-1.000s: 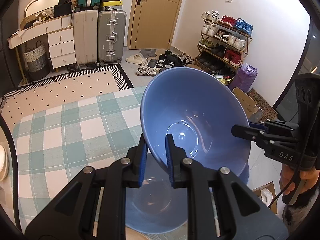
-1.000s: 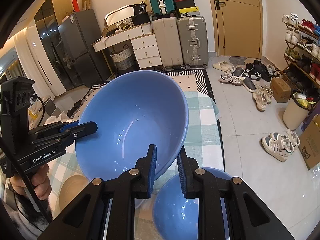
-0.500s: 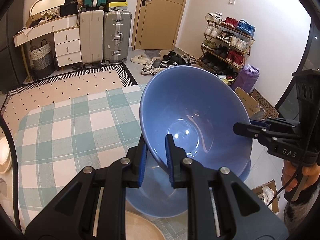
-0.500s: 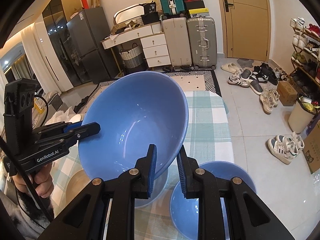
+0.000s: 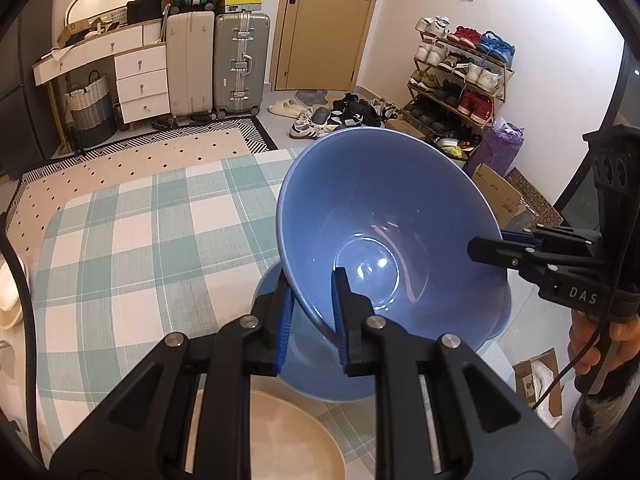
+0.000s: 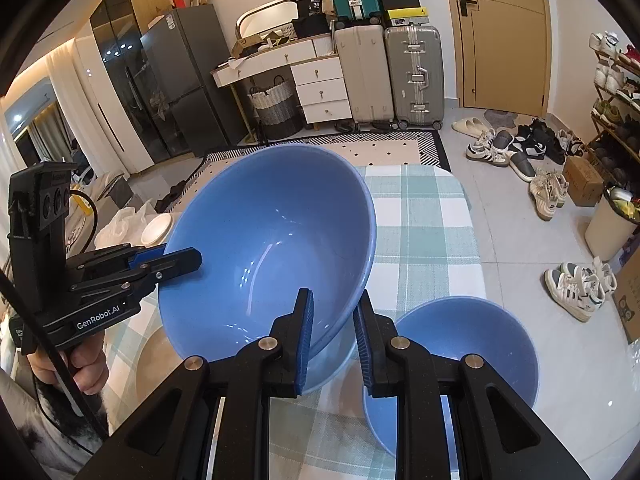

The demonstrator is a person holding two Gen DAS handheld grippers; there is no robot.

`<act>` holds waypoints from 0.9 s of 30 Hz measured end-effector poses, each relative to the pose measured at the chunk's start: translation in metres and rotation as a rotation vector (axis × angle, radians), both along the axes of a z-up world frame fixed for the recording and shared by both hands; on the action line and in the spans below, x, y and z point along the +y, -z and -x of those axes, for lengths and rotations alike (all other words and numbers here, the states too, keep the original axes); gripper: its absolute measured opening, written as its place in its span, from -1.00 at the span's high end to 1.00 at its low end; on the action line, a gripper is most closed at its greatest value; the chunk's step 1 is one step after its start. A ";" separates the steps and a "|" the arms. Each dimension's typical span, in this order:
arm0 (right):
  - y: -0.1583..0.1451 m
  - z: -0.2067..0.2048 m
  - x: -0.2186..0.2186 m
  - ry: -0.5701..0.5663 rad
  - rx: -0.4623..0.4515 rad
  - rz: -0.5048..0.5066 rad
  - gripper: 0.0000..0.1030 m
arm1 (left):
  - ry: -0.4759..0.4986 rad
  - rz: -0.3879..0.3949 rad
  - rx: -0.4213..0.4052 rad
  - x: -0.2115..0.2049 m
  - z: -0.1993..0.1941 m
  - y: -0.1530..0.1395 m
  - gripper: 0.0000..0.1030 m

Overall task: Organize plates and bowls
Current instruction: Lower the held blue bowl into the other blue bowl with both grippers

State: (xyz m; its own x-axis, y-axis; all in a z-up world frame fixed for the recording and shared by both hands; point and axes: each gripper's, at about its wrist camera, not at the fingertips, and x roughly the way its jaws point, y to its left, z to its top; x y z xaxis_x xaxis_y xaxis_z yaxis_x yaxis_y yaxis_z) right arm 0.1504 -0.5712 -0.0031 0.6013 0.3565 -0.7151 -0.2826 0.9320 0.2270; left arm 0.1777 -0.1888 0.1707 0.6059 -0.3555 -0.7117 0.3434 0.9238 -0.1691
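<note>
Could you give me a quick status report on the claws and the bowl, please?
Both claws, left and right, shut on the big blue bowl's rim. Bowl tilted, above another blue bowl. Nothing in the way.

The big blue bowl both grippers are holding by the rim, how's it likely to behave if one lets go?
The blue bowl looks glazed, so probably slippery at the rim. It seems rigid and likely breakable. Held tilted by the left gripper and right gripper, it could swing down.

A lived-in home entryway is showing itself: ahead of the hand-held gripper, suitcases (image 5: 218,62) are standing beside a door (image 5: 324,24), a loaded shoe rack (image 5: 460,76) is lining the wall to the right, and a checked cloth is covering the bench (image 5: 140,240).
</note>
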 end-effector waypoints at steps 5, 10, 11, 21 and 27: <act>0.012 0.000 0.009 -0.008 0.022 0.009 0.60 | -0.008 -0.009 0.014 0.005 -0.001 0.015 0.70; 0.024 0.000 0.016 -0.015 0.044 0.015 0.60 | -0.014 -0.007 0.030 0.011 -0.005 0.031 0.70; 0.026 -0.001 0.017 -0.017 0.048 0.015 0.60 | -0.015 -0.006 0.033 0.013 -0.007 0.035 0.70; 0.049 -0.014 0.033 -0.031 0.090 0.036 0.60 | -0.030 -0.015 0.060 0.027 -0.020 0.071 0.70; 0.065 -0.024 0.035 -0.029 0.118 0.042 0.59 | -0.034 -0.036 0.072 0.029 -0.029 0.091 0.70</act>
State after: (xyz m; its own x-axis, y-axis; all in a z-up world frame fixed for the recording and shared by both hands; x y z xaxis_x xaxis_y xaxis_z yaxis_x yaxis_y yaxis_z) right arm 0.1744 -0.5363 -0.0680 0.5015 0.3408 -0.7952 -0.2834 0.9331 0.2212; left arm 0.2063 -0.1599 0.0795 0.5638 -0.3089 -0.7660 0.2995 0.9408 -0.1589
